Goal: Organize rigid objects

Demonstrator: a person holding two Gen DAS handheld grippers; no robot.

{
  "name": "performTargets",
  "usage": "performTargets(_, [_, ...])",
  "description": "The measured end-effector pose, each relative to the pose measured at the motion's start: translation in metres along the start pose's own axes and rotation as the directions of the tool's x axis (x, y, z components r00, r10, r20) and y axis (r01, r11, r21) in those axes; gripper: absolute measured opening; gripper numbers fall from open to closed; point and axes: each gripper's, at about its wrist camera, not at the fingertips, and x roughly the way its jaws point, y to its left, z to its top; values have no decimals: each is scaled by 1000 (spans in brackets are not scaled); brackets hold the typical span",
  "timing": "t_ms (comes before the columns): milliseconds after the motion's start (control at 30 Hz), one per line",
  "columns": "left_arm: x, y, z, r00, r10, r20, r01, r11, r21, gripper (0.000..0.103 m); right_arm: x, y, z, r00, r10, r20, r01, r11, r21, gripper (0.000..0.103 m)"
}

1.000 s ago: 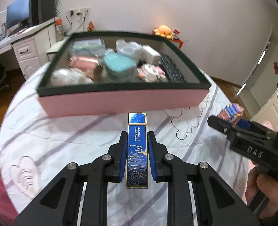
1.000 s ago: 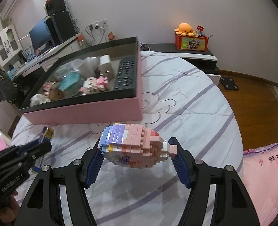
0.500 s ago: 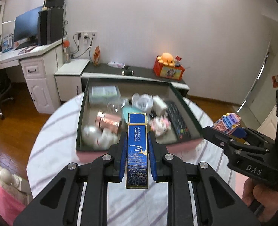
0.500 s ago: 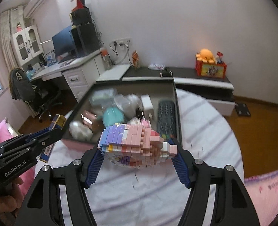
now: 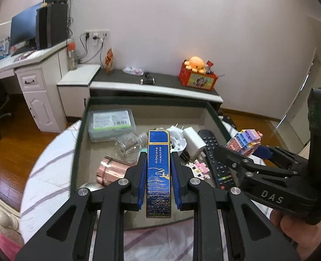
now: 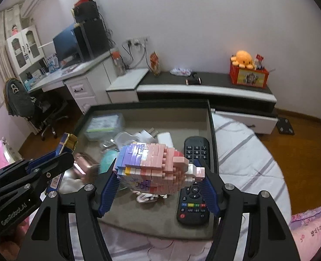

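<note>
Large shallow dark-rimmed storage box (image 5: 214, 117) taken as landmark.

- Already laid inside box: black remote control (image 6: 194, 180) along right wall, clear plastic case (image 5: 111, 122) at far left corner, rose-gold metal cylinder (image 5: 111, 170), white plug adapter (image 5: 193, 140), glass jar (image 5: 129, 145).
- Left gripper (image 5: 158, 174) clamped narrow on flat blue-and-gold printed slim box (image 5: 158, 167), held above box's near half.
- Right gripper (image 6: 160, 174) spread wide around pink-and-purple toy-brick figure (image 6: 158, 165), held above box's middle, beside remote.
- Judged: sorting well advanced; both carried items not yet lowered and released.
</note>
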Motion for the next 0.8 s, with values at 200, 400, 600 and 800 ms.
performTargets(200, [35,2,-7,998,-7,-59,7,1000,-2,21,28,-6,-8,999,-10,-54,10,1000,4,68])
performTargets(400, [49,6,-10,996,-1,-87,0,1000,-6,26,39,-6,-13,997,-27,-75,26,1000,-13,69])
performTargets(600, [33,8,-11,999,36,-37,-36,999,-13,83,36,-1,-14,997,-32,-72,31,999,-23,80])
performTargets(800, [-8,15,-13,998,44,52,-43,999,-30,103,14,4,-14,999,-18,-29,18,1000,-9,103])
